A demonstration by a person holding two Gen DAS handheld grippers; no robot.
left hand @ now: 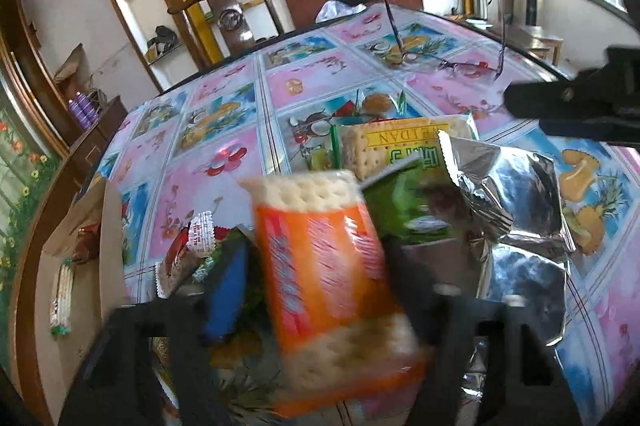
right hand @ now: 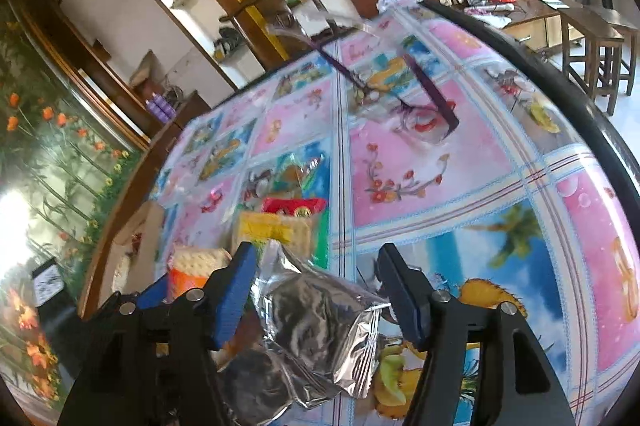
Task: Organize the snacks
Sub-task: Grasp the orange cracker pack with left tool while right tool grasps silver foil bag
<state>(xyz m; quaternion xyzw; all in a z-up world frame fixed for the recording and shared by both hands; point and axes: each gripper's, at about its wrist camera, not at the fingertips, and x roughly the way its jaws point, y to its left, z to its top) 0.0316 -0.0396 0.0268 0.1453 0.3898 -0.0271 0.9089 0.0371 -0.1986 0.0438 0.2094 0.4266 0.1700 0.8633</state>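
Observation:
My left gripper (left hand: 320, 266) is shut on an orange cracker packet (left hand: 328, 266), held tilted above the table; the packet is blurred. Behind it lie a green and yellow cracker packet (left hand: 400, 150) and silver foil packets (left hand: 516, 202). Small red and green snack packets (left hand: 188, 250) lie to its left. My right gripper (right hand: 320, 290) is open, its blue pads on either side of a silver foil packet (right hand: 320, 318), not closed on it. The orange packet (right hand: 188, 274) and the yellow cracker packet (right hand: 276, 230) show beyond its left finger. The right gripper's dark body shows at the left wrist view's right edge (left hand: 576, 106).
A cardboard box (left hand: 80, 266) holding snacks stands at the table's left edge. Eyeglasses (left hand: 452, 62) rest on the flowered tablecloth (right hand: 440, 162) further back. A white plastic bag (left hand: 336, 8) lies at the far edge. Chairs, shelves and a TV stand beyond the table.

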